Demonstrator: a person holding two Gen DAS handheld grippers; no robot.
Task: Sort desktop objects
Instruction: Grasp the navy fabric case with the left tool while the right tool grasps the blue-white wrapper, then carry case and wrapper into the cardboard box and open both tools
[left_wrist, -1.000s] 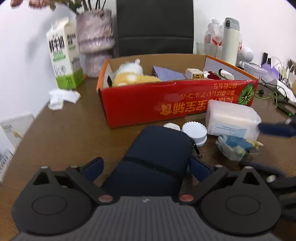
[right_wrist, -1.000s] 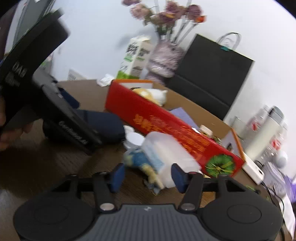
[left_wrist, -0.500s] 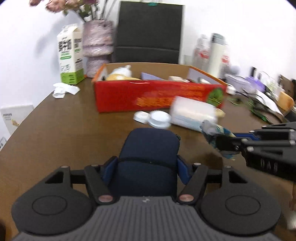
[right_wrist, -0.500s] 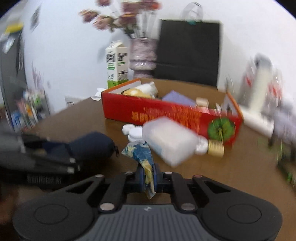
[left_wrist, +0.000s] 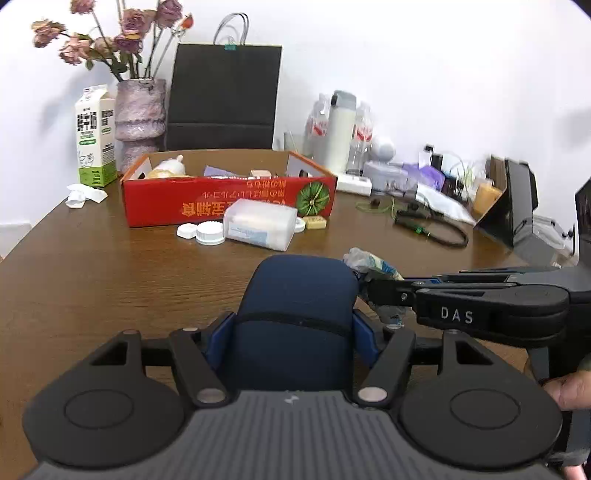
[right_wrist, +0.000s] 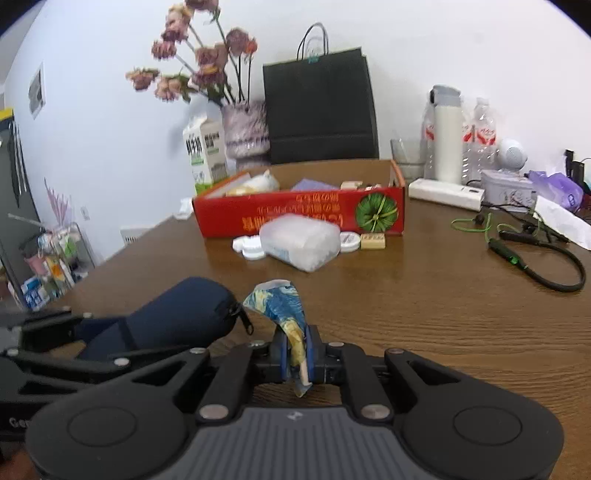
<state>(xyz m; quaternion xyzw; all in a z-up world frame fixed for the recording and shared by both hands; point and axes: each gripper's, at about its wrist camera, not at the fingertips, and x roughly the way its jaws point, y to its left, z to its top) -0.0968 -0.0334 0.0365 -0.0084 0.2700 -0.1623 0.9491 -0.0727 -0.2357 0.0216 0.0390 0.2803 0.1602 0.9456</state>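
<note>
The near end of the navy zip pouch (left_wrist: 295, 317) is hidden behind the left gripper (left_wrist: 291, 332) body. In the right wrist view, the blue and yellow wrapper (right_wrist: 284, 310) disappears partly between the blue pads (right_wrist: 282, 350). Contents of the red cardboard box (left_wrist: 229, 201) are mostly concealed by its front wall. A person's hand (left_wrist: 570, 391) is cut off at the right edge. Clutter on the wire rack (right_wrist: 55, 254) is blurred beyond telling. Printing on the translucent plastic box (left_wrist: 260, 227) label is too small to read.
</note>
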